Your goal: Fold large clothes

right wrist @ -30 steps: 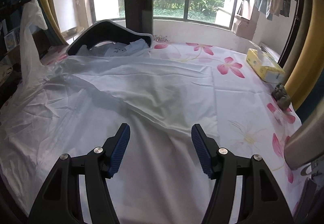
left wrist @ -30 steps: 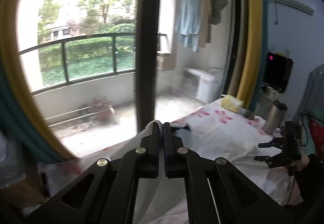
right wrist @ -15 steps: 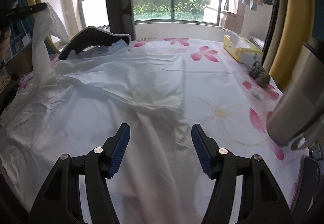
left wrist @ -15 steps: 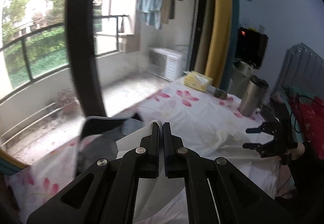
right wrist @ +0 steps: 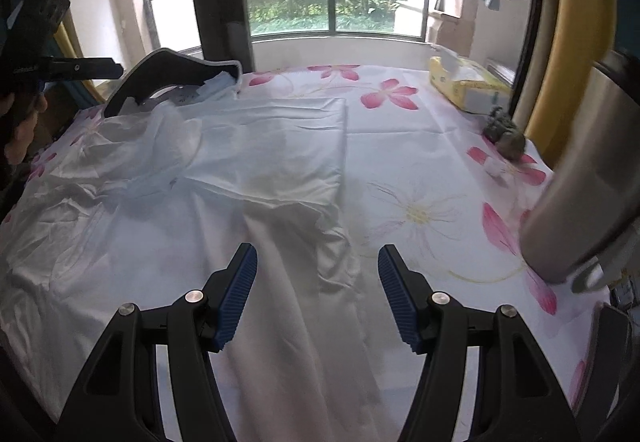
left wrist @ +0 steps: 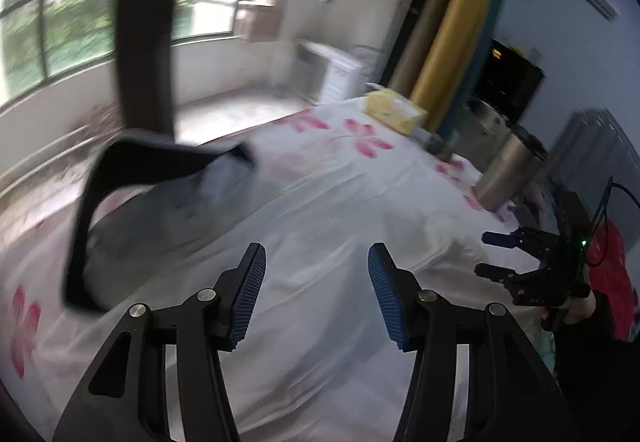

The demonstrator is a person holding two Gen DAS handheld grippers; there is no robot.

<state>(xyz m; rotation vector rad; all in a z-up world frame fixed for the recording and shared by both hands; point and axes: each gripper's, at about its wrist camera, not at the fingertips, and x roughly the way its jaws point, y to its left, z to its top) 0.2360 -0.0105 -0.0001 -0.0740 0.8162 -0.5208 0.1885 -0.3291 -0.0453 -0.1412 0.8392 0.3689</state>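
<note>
left claw (left wrist: pixel 316 290) spread wide, empty, above the white garment (right wrist: pixel 224 194). right claw (right wrist: pixel 318 292) also spread wide, empty, over the garment's lower part. we see the garment lying crumpled on the flowered counter cloth (right wrist: pixel 420 170), one panel folded across the top. yellow tissue pack (right wrist: pixel 466 84) and steel tumbler (right wrist: pixel 584 202) sit at the right edge.

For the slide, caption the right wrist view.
Open right tongs hover over a partly folded white garment on a floral tablecloth.
</note>
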